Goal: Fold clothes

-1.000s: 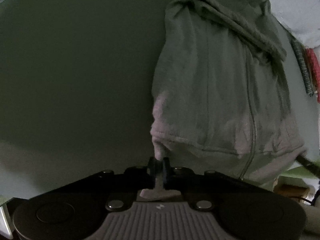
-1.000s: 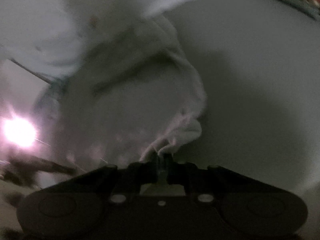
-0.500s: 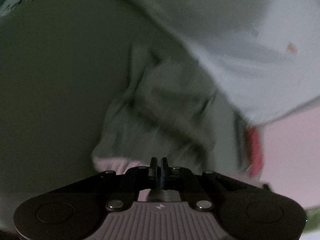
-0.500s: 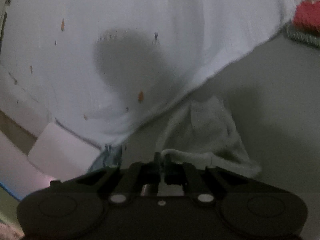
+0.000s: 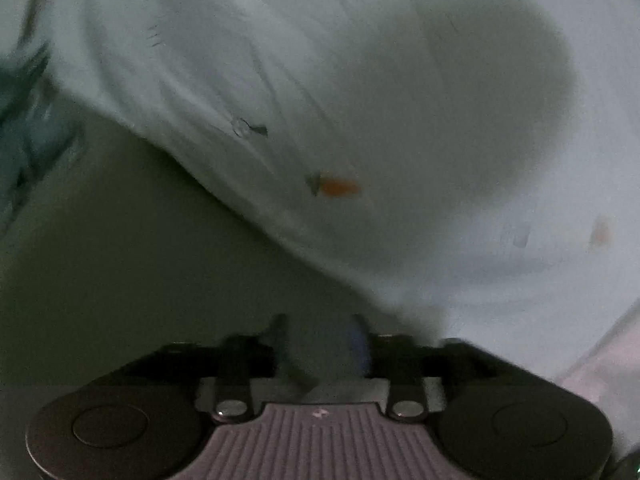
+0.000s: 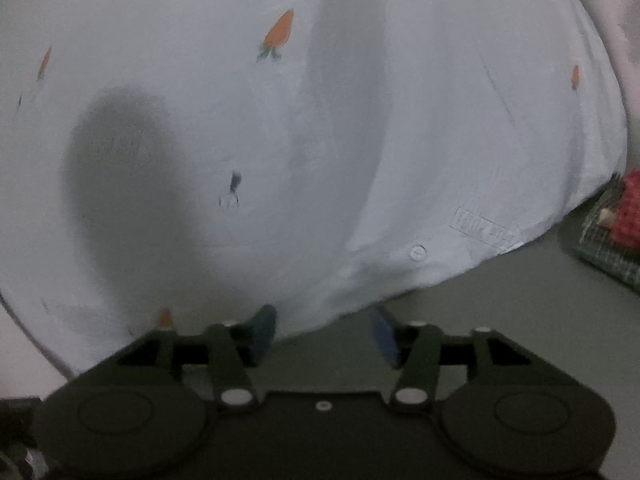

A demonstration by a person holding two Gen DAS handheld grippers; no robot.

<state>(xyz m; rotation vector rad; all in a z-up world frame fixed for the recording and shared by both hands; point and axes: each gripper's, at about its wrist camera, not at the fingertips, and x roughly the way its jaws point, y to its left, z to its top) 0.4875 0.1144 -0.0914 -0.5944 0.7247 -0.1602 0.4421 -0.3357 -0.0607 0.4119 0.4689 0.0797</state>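
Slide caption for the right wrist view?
Open right gripper, nothing between its jaws, facing a white carrot-print cloth on a grey surface.

The left wrist view is smeared by motion: the left gripper's fingers [image 5: 360,344] show only as soft streaks, and whether anything lies between them cannot be told. The white sheet [image 5: 400,120] runs off the top and right edges, its small printed marks too blurred to read. A dark teal shape [image 5: 28,128] at the far left is cut by the edge and unrecognisable. In the right wrist view, the box-shaped print [image 6: 482,229] on the sheet is too small to read, and the red and green stack [image 6: 618,224] at the right is cut off by the edge
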